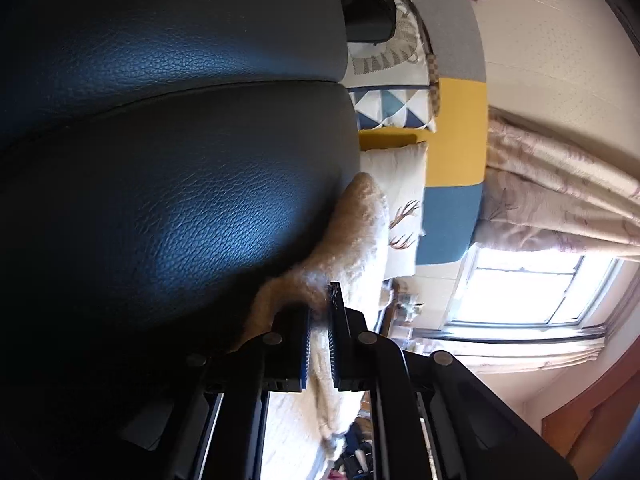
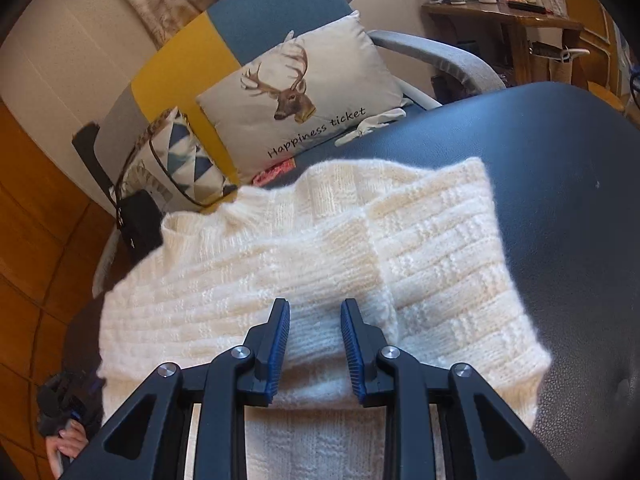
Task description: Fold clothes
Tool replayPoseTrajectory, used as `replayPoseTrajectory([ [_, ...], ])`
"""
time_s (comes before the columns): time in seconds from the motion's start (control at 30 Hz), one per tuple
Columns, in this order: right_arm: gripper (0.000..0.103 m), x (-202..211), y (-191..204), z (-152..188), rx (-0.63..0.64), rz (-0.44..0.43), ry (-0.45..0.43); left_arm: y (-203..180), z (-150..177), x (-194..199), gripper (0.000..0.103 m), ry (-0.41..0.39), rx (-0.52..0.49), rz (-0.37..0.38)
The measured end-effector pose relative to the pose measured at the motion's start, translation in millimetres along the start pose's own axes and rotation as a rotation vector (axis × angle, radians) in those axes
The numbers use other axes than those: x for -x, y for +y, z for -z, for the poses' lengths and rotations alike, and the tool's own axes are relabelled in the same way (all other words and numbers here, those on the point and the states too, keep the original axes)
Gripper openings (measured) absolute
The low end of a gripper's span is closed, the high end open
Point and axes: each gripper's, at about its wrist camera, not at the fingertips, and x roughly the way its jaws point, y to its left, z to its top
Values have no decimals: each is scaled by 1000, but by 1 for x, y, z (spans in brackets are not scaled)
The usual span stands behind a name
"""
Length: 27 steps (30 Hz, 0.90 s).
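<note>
Sweater (image 2: 304, 264) lies under the parted right claw (image 2: 315, 308) — left claw (image 1: 320, 312) pinches its edge.

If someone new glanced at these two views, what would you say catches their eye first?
The cream knitted sweater spread over the dark leather seat dominates the right wrist view, with the right claw open just above it. Behind stands the deer cushion on a patchwork armchair. The left claw is pinching the sweater's edge.

Left tongs (image 1: 320, 316) — pinching cream sweater (image 1: 352, 240)
</note>
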Motion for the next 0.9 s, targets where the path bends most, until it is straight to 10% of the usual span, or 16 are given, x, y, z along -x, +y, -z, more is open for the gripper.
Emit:
replayPoseTrajectory([
  [0.4, 31, -4, -55, -31, -230, -59, 45, -62, 10, 31, 23, 2, -289, -50],
  [0.7, 16, -30, -3, -37, 90, 4, 136, -106, 5, -51, 24, 105, -471, -185],
  [0.9, 11, -15, 40, -46, 300, 43, 71, -100, 1, -57, 24, 38, -563, -336],
])
